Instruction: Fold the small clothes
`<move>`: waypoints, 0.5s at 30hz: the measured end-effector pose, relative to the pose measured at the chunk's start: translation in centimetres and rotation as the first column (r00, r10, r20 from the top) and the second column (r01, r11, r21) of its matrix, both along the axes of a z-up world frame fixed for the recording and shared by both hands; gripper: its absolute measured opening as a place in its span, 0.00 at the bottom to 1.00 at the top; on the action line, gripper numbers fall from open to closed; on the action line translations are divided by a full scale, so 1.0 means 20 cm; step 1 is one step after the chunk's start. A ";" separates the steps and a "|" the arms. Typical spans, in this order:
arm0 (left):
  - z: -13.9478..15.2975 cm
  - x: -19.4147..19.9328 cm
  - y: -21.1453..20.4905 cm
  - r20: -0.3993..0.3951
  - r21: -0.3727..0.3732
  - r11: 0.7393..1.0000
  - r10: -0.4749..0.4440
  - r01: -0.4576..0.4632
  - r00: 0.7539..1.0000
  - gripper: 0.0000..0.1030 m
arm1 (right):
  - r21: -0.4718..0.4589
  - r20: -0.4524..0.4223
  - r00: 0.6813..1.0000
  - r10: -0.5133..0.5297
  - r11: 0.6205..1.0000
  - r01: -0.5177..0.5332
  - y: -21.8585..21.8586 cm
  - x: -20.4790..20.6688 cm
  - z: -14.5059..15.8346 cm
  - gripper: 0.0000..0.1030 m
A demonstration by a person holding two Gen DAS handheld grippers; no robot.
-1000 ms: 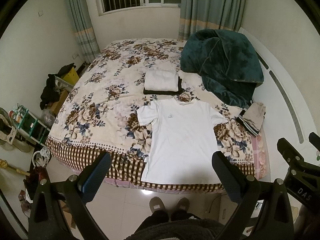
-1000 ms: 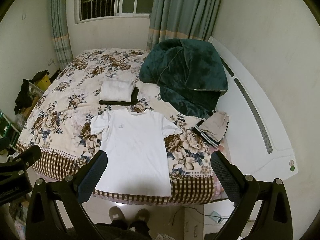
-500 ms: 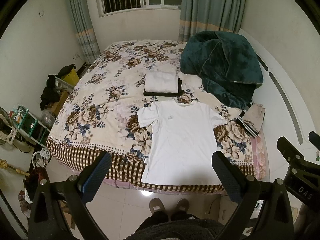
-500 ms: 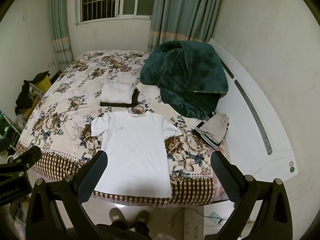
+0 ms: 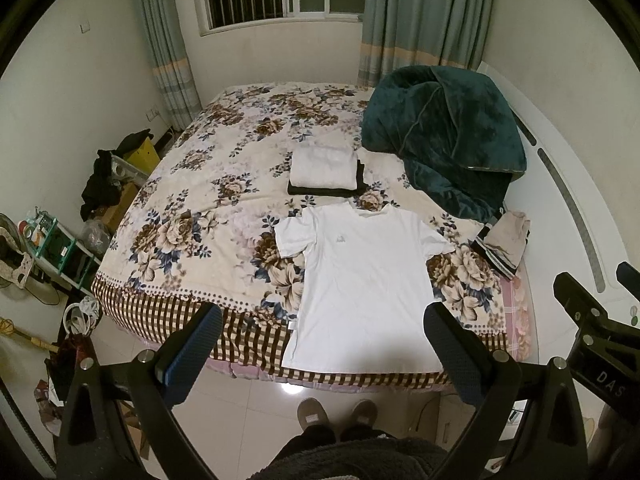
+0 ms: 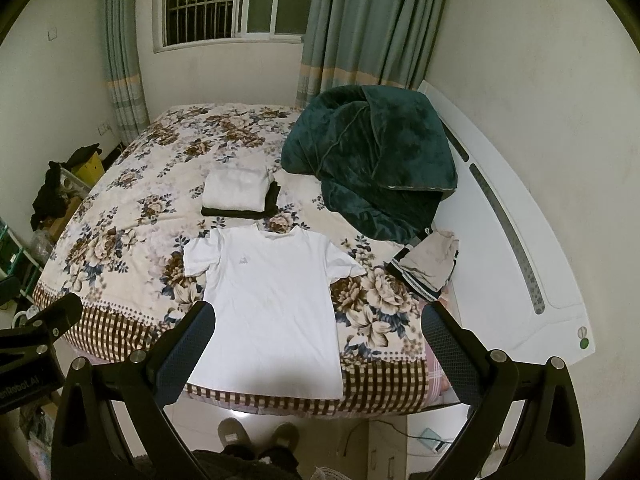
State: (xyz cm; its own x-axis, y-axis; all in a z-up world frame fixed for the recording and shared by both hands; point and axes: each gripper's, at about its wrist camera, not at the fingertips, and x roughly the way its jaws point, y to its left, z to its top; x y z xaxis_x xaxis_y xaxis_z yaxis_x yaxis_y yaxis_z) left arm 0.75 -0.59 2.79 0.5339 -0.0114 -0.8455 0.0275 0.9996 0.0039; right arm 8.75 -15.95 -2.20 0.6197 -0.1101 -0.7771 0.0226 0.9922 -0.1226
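Green blanket (image 5: 444,140), floral bedspread (image 5: 192,208)

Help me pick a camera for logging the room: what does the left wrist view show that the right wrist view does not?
Only the left wrist view shows the broom on the floor and the teal shelf rack in full. Only the right wrist view shows the headboard's green button clearly and a small device on the floor. Both show the white T-shirt spread flat, the folded stack, the green blanket, beige shorts, and open, empty jaws on both the left gripper and right gripper.
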 end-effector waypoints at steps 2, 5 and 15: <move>0.00 0.00 0.00 0.001 -0.001 1.000 0.002 -0.002 1.000 1.00 | -0.002 0.002 1.000 -0.001 1.000 0.001 0.00 0.00 0.00 1.00; 0.00 -0.01 0.00 0.002 -0.001 1.000 0.002 -0.002 1.000 1.00 | -0.001 0.003 1.000 -0.002 1.000 0.002 0.00 0.00 0.00 1.00; 0.01 0.00 0.00 0.005 -0.003 1.000 0.003 -0.003 1.000 1.00 | -0.004 0.004 1.000 0.000 1.000 0.000 0.02 0.00 0.01 1.00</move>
